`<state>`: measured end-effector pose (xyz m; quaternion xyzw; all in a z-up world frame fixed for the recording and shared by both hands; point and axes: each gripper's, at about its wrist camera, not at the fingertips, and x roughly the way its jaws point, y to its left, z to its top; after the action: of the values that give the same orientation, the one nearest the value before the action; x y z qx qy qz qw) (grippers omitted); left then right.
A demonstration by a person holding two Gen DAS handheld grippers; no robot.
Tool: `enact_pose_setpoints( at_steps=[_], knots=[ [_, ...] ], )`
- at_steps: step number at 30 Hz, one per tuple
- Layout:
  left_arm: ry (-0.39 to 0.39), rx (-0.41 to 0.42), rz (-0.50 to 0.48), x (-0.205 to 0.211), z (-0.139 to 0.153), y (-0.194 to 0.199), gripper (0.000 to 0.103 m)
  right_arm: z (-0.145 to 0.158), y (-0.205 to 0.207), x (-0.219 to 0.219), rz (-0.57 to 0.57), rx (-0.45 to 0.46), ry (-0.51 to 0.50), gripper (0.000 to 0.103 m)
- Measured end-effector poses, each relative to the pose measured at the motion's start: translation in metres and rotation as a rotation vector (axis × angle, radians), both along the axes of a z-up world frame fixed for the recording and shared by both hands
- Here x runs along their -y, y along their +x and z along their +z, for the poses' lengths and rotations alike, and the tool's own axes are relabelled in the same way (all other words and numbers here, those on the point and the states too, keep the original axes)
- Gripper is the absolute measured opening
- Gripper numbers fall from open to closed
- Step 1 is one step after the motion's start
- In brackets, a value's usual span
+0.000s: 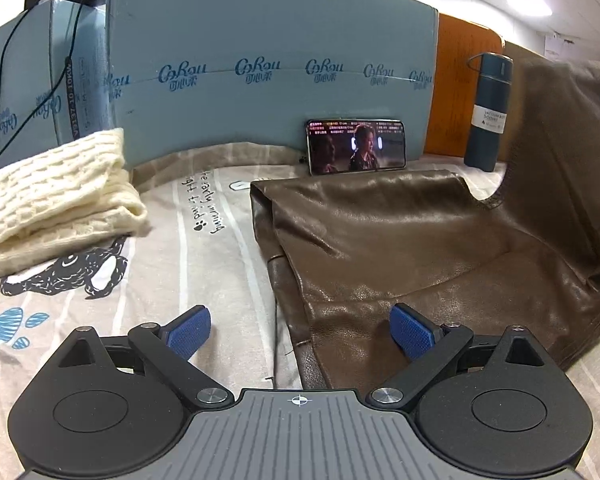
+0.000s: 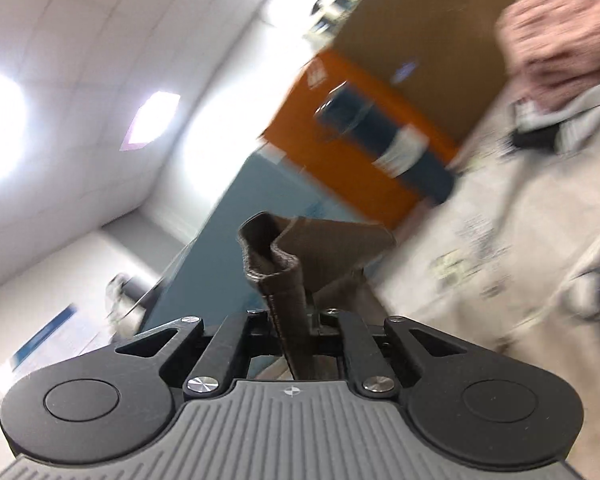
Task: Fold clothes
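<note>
Two grippers at work on one brown leather garment [image 1: 400,248]. Nearest, in the left wrist view: left gripper [image 1: 300,332] spread wide, blue pads [image 1: 190,330] well apart, holding nothing, hovering low over the garment's near hem at six o'clock — one pad above the printed bedsheet [image 1: 204,240], the other above the leather. Spreads from six o'clock out to twelve, flat on the sheet, with its side at three o'clock hoisted up off the bed in a tall drape. In the right wrist view: right gripper [image 2: 292,320] clamped tight on a stitched edge of the same leather [image 2: 278,272], a thick doubled seam standing stiffly out past the jaws; view badly blurred, tilted toward the ceiling.

Handling, as a judgement: heavier than knitwear, glossy and likely slick against the pads, stiff enough to hold broad creases instead of collapsing. Best gripped on seams and hems, where doubled layers give bite; a bare single panel could slide out. Near hem under the left gripper looks like a sound hold to balance the raised side.

Farther off: cream knitted sweater [image 1: 52,196] lying folded at ten o'clock, apart from the leather. Beyond at twelve o'clock — phone [image 1: 356,146] propped against a blue carton [image 1: 268,40]; dark flask [image 1: 488,112] upright at one o'clock.
</note>
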<state>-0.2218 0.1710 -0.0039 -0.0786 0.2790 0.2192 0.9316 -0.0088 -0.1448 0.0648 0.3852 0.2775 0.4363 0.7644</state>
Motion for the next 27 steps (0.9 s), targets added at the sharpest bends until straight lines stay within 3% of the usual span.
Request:
enact_pose_setpoints(
  at_steps=[6, 12, 14, 17, 22, 24, 27],
  knots=[
    [-0.008, 0.023, 0.000, -0.001, 0.001, -0.003, 0.098, -0.002, -0.015, -0.074, 0.218, -0.016, -0.055, 0.006],
    [0.016, 0.092, 0.065, -0.004, 0.007, -0.013, 0.098, -0.032, -0.036, -0.121, 0.370, -0.023, -0.221, 0.008],
    [0.033, 0.115, 0.101, -0.005, 0.009, -0.016, 0.098, -0.046, -0.045, -0.129, 0.415, -0.005, -0.269, 0.016],
    [0.043, 0.144, 0.149, -0.010, 0.012, -0.020, 0.098, -0.058, -0.059, -0.137, 0.477, 0.024, -0.340, 0.037],
    [0.059, 0.185, 0.215, -0.016, 0.015, -0.025, 0.100, -0.070, -0.069, -0.141, 0.599, 0.023, -0.311, 0.083],
    [0.061, 0.198, 0.220, -0.017, 0.016, -0.027, 0.100, -0.070, -0.073, -0.140, 0.656, 0.037, -0.272, 0.090],
    [0.082, 0.233, 0.198, -0.013, 0.018, -0.031, 0.100, -0.060, -0.076, -0.130, 0.646, 0.068, -0.251, 0.090]
  ],
)
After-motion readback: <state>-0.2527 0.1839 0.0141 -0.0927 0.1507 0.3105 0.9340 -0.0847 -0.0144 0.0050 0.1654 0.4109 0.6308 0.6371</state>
